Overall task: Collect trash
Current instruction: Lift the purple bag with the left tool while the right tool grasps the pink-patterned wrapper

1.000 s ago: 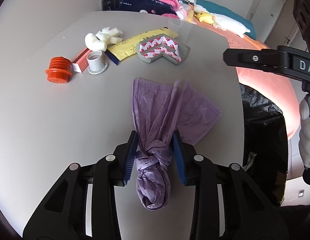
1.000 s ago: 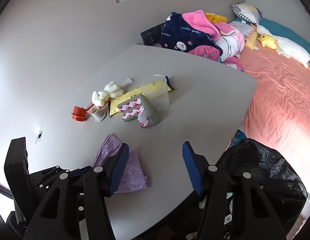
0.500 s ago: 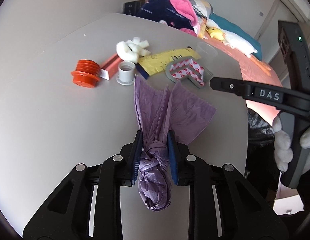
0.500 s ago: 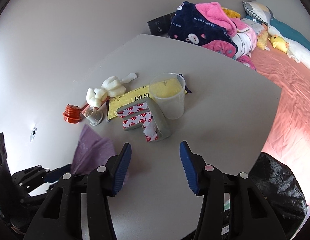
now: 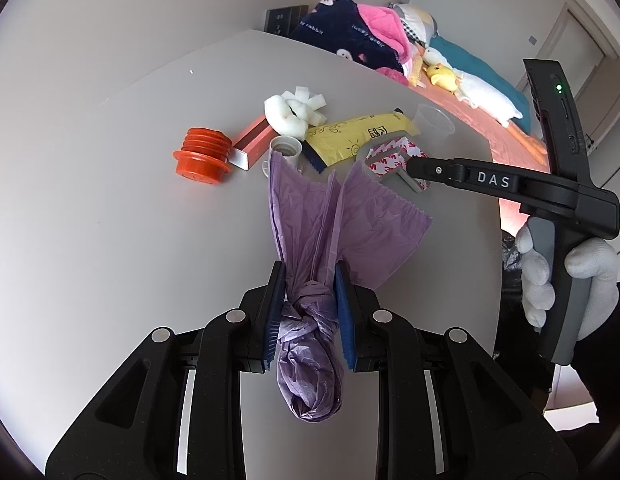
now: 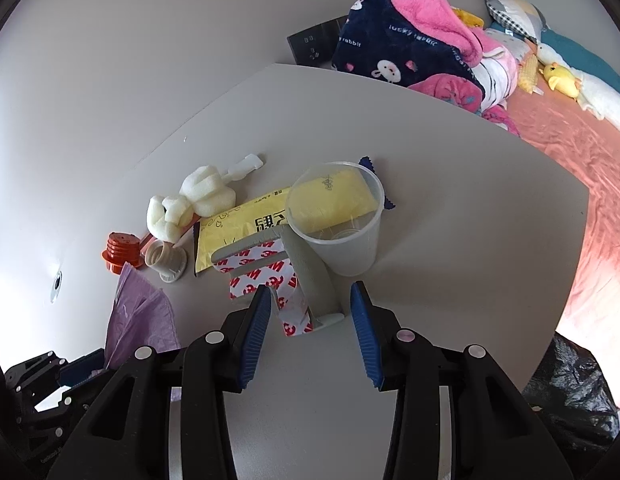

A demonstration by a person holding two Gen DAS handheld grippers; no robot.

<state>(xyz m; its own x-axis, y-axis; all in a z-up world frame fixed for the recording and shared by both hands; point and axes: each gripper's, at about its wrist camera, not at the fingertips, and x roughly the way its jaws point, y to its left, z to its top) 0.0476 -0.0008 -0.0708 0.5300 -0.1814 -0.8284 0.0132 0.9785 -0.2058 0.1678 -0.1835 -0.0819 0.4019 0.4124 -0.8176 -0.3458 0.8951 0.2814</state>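
Trash lies dead ahead of your right gripper (image 6: 310, 330), jaws wide astride the near leg of the grey L-shaped bracket (image 6: 306, 276) mid-table (image 6: 470, 220), long axis running away from you, while your left gripper (image 5: 309, 312) pinches the knotted purple bag (image 5: 310, 320).

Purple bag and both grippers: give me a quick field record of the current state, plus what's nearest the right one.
left gripper: shut on the purple bag at its knot
purple bag: knotted, loose end fanned out over the table
right gripper: open, holding nothing
between right gripper's fingers: near end of the grey corner piece with red-and-white tape backing
behind it: clear plastic cup, upright
trash bin liner: black bag beside the table's right edge
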